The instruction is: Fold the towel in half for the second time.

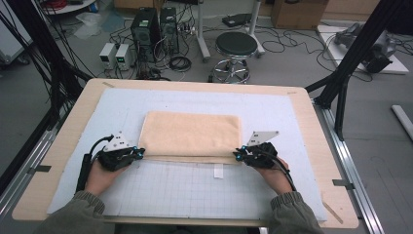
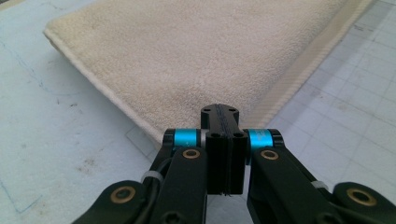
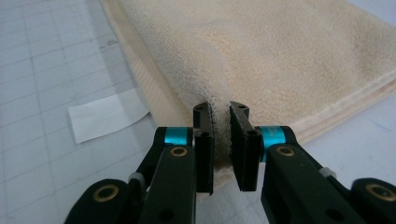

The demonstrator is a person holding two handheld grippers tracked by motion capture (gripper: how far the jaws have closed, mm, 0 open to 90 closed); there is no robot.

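A folded beige towel (image 1: pixel 190 134) lies flat on the white gridded mat (image 1: pixel 195 195) in the middle of the table. My left gripper (image 1: pixel 140 154) sits at the towel's near left corner. In the left gripper view its jaws (image 2: pixel 220 112) are pressed together with no cloth showing between them, and the towel (image 2: pixel 187 56) spreads out beyond the tips. My right gripper (image 1: pixel 236 155) is at the near right corner. In the right gripper view a raised ridge of the towel (image 3: pixel 303 60) is pinched between the jaws of the right gripper (image 3: pixel 220 109).
A white label (image 1: pixel 218 171) pokes out from under the towel's near edge, also seen as the label (image 3: pixel 105 119) left of the right jaws. The wooden table rim (image 1: pixel 63 146) frames the mat. A stool (image 1: pixel 236 46) and computers stand on the floor beyond.
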